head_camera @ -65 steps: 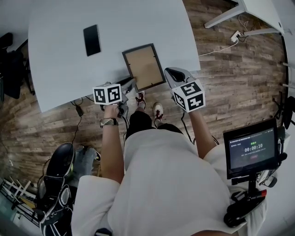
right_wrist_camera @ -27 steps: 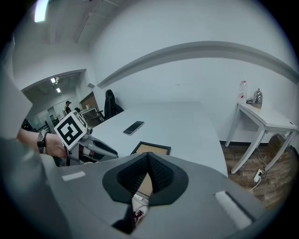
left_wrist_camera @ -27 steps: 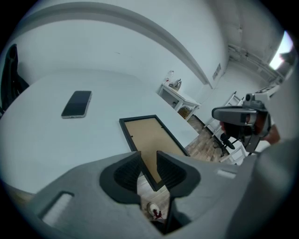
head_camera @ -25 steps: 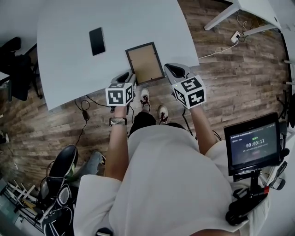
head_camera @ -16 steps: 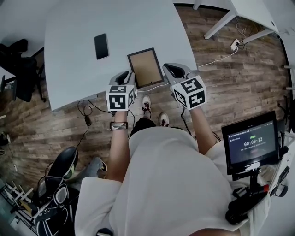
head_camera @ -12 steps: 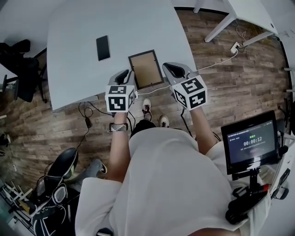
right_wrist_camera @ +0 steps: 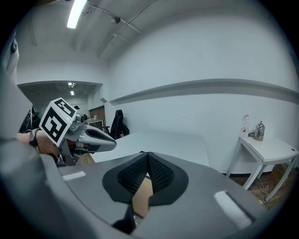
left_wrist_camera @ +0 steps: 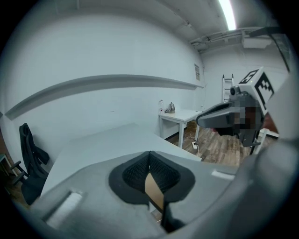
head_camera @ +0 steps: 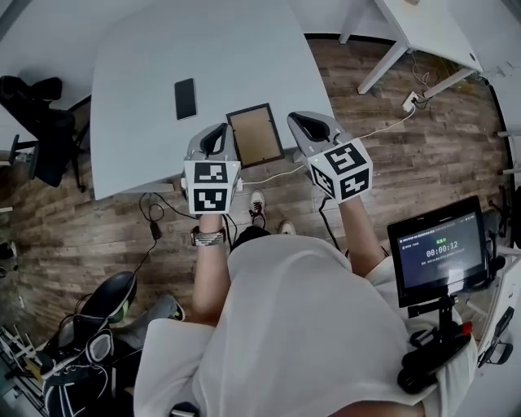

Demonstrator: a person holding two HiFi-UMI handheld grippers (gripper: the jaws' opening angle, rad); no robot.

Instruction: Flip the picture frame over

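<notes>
The picture frame (head_camera: 255,135) has a black rim and lies flat on the grey table (head_camera: 146,73) near its front edge, brown backing up. My left gripper (head_camera: 217,132) hovers just left of the frame, clear of it. Its jaws have just been closing and now meet tip to tip with nothing between them (left_wrist_camera: 149,156). My right gripper (head_camera: 298,120) hangs just right of the frame, also shut and empty (right_wrist_camera: 147,157). A sliver of brown backing (left_wrist_camera: 154,191) shows below the left jaws, and another sliver of backing (right_wrist_camera: 140,196) below the right jaws.
A black phone (head_camera: 186,98) lies on the table behind and left of the frame. A black chair (head_camera: 32,122) stands at the table's left end. A second white table (head_camera: 423,24) is at the far right. A screen on a stand (head_camera: 438,251) sits by my right side.
Both grippers have risen and now flank the frame's near corners. The frame has stayed flat on the table, backing up.
</notes>
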